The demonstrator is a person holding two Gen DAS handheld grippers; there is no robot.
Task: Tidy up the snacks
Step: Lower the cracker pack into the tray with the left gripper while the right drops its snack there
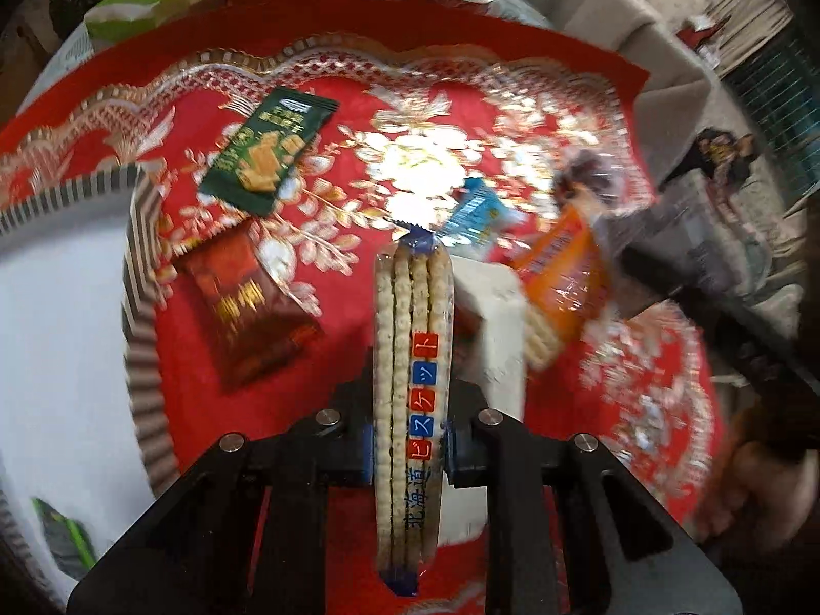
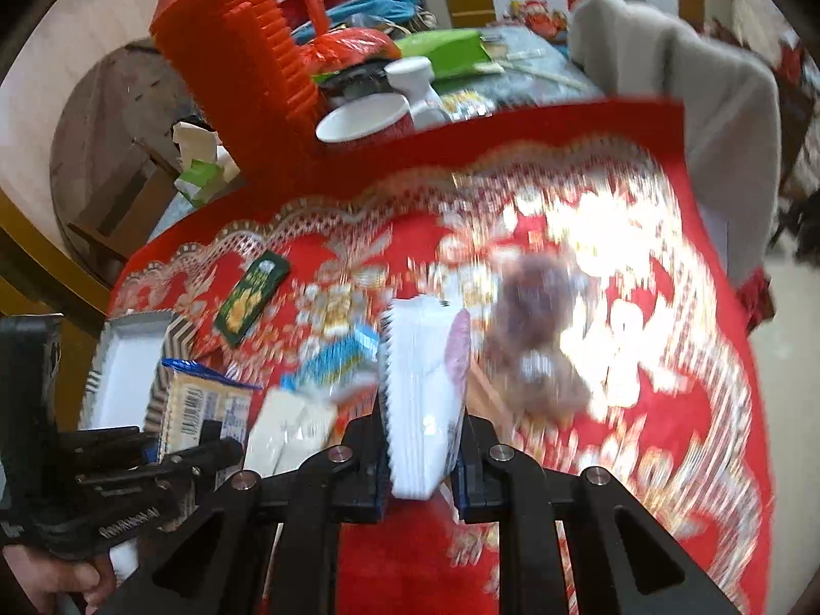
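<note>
Left wrist view: left gripper (image 1: 410,453) clamped narrow on a clear biscuit pack (image 1: 412,389) with blue Japanese lettering and red and blue squares, held on edge and pointing forward, lifted above the red embroidered cloth (image 1: 435,164). To the left, a white tray with a black-and-white striped rim (image 1: 141,277), its inner corner close beside the held pack's left. On the cloth ahead, a dark green snack packet (image 1: 269,148) lying flat; nearer, just beside the tray rim, a dark red snack packet (image 1: 248,307). Right of the biscuit pack, a white packet (image 1: 494,318), a blue-and-white packet (image 1: 476,212), and an orange packet of crackers (image 1: 558,282), blurred, next to a dark blurred shape that appears to be the other gripper.

Right wrist view: right gripper (image 2: 423,466) closed on a white packet with a serrated edge (image 2: 420,400), held upright off the cloth. Much motion blur; a brownish-purple shape (image 2: 538,333) just beyond, kind not clear. At lower left, the left gripper (image 2: 154,471) with the biscuit pack (image 2: 205,405) over the striped tray (image 2: 123,374). Green packet (image 2: 251,297) flat on the cloth farther off. Beyond the cloth edge, a red paper cup (image 2: 364,123) and a tall red ribbed thermos (image 2: 241,61).
</note>
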